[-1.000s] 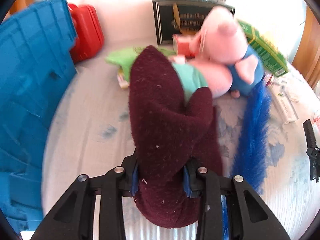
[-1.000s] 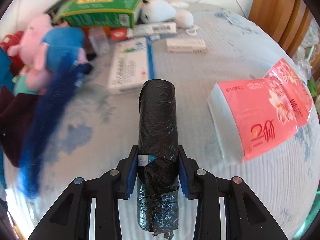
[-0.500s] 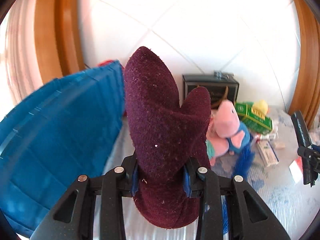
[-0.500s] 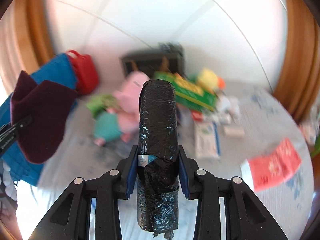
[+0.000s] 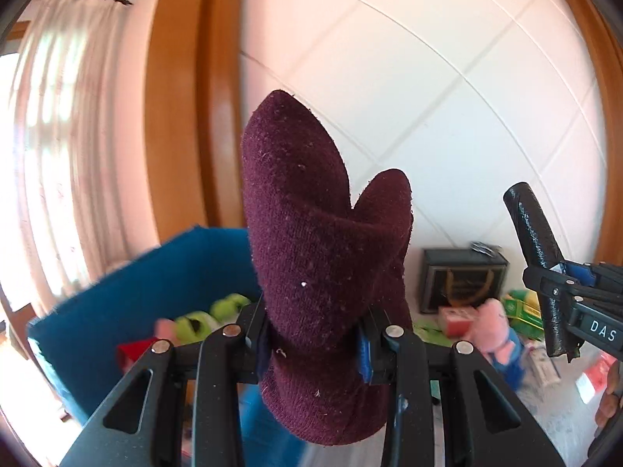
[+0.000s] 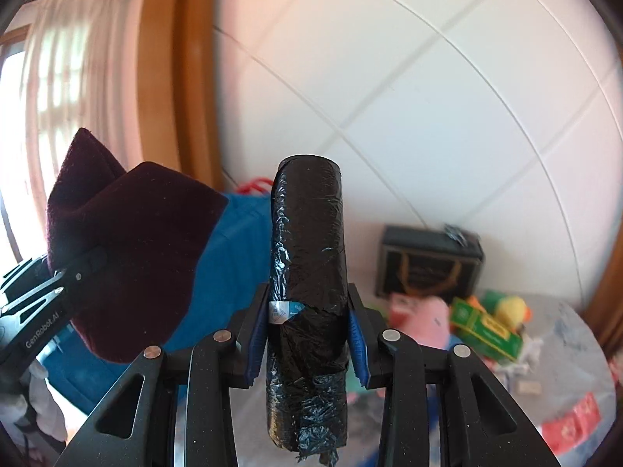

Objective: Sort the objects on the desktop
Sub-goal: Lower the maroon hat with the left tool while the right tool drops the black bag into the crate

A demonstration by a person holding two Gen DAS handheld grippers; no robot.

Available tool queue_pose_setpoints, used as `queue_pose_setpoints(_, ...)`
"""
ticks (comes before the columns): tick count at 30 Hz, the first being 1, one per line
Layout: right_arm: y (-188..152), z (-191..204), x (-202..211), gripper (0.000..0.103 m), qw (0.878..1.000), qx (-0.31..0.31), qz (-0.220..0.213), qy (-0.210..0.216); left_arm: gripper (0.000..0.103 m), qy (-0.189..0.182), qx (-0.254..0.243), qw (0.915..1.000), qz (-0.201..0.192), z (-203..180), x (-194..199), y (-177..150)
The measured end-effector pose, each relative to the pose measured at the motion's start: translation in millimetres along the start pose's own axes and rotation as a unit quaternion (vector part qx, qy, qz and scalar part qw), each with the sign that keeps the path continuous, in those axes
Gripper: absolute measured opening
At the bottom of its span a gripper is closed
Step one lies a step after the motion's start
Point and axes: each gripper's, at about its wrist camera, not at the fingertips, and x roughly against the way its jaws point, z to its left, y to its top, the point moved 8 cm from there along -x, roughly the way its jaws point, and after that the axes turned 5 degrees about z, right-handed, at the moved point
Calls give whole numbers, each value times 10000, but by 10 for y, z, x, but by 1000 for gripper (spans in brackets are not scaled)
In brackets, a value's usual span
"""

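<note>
Gripping a maroon mitten (image 5: 323, 295) upright, left gripper (image 5: 313, 344) hung above the near edge of a blue bin (image 5: 128, 299), with plush toys (image 5: 202, 317) inside. Clamped on a black bag roll (image 6: 307, 295), right gripper (image 6: 307, 340) was raised near the cluttered table (image 6: 560, 354), right of the mitten.
</note>
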Motion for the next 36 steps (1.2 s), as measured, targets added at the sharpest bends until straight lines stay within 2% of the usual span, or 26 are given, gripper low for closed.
queue_pose_setpoints(3, 258, 546, -118, 35, 9993, 175, -115, 297, 33, 406, 97, 9991, 35, 520, -58, 89)
queue_pose_setpoints(9, 464, 1543, -630, 36, 9969, 368, 92, 692, 33, 944, 356, 9927, 668, 1550, -414, -120)
queue_pose_setpoints(11, 467, 1850, -829, 36, 9960, 462, 224, 735, 33, 1028, 362, 9895, 944, 1835, -547, -255)
queue_pose_setpoints(15, 409, 2374, -1153, 36, 9938, 717, 467, 706, 34, 977, 391, 9846, 1399, 2160, -716, -487)
queue_pose_setpoints(18, 334, 2649, -1336, 36, 9916, 903, 705, 608, 37, 965, 395, 9823, 1558, 2316, -758, -578)
queue_pose_setpoints(22, 222, 2821, -1457, 36, 9887, 1061, 939, 483, 40, 867, 532, 9799, 1715, 2468, -789, -699)
queue_pose_setpoints(25, 185, 2900, -1517, 36, 9870, 1182, 1049, 294, 46, 796, 522, 9811, 1682, 2462, -779, -725)
queue_pose_setpoints(27, 165, 2842, -1572, 36, 9870, 1169, 1086, 194, 58, 755, 483, 9824, 1641, 2471, -788, -722)
queue_pose_setpoints(32, 119, 2852, -1551, 36, 9856, 1218, 1164, 125, 62, 610, 463, 9849, 1554, 2419, -751, -738)
queue_pose_setpoints(34, 130, 2836, -1509, 42, 9865, 1251, 1056, 45, 62, 547, 468, 9856, 1529, 2401, -720, -725)
queue_pose_setpoints(36, 164, 2814, -1454, 70, 9876, 1275, 916, -65, 62, 506, 474, 9861, 1509, 2379, -691, -717)
